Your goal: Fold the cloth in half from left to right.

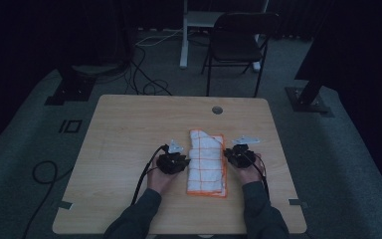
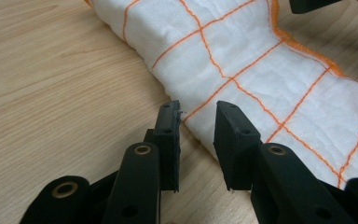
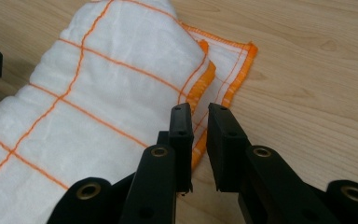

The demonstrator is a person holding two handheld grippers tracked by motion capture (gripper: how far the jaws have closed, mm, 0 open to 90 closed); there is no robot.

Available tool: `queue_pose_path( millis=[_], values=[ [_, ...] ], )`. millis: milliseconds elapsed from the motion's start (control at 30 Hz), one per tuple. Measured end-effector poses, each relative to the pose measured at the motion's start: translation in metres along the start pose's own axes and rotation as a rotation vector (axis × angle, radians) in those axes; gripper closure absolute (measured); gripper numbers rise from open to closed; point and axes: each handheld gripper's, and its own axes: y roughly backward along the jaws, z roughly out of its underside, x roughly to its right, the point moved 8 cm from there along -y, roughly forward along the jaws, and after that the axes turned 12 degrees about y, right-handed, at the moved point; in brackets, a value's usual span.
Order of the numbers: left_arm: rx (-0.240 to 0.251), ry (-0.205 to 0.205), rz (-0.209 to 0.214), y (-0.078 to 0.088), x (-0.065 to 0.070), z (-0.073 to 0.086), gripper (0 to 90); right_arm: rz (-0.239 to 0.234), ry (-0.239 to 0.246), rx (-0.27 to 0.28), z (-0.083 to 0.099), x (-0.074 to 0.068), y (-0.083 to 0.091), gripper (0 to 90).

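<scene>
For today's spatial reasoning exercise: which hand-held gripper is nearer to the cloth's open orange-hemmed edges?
Right. The right hand-held gripper sits at the folded cloth's stacked orange hems, jaws slightly apart. The left hand-held gripper is at the opposite, folded side.

A dark folding chair (image 1: 236,42) is standing on the grey floor beyond the far edge of the wooden table (image 1: 129,149), with a white desk leg (image 1: 184,35) and black cables (image 1: 146,74) lying left of that chair.

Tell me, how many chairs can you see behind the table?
1. A dark folding chair stands on the floor beyond the table's far edge, right of middle. The room is dim, so others may be hidden.
</scene>
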Motion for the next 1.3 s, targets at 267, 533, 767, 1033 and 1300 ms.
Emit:
queue_pose_path(
  millis=[267, 533, 767, 1033, 1300],
  values=[
    [-0.010, -0.005, -0.001, -0.005, 0.003, 0.001, 71.9, -0.032, -0.036, 0.016, -0.010, 0.002, -0.013, 67.6],
    [-0.012, -0.005, -0.001, -0.007, 0.003, 0.001, 71.9, -0.053, -0.077, 0.030, -0.025, 0.008, -0.023, 58.6],
    [-0.015, -0.005, -0.001, -0.009, 0.003, 0.002, 72.0, -0.078, -0.117, 0.012, -0.028, 0.014, -0.040, 56.2],
    [-0.017, -0.010, -0.003, -0.009, 0.003, 0.002, 72.0, -0.044, -0.071, 0.011, -0.029, 0.011, -0.041, 83.2],
    [-0.021, -0.011, -0.006, -0.009, 0.003, 0.003, 72.0, 0.127, 0.056, 0.079, -0.038, 0.013, -0.021, 71.5]
  ],
)
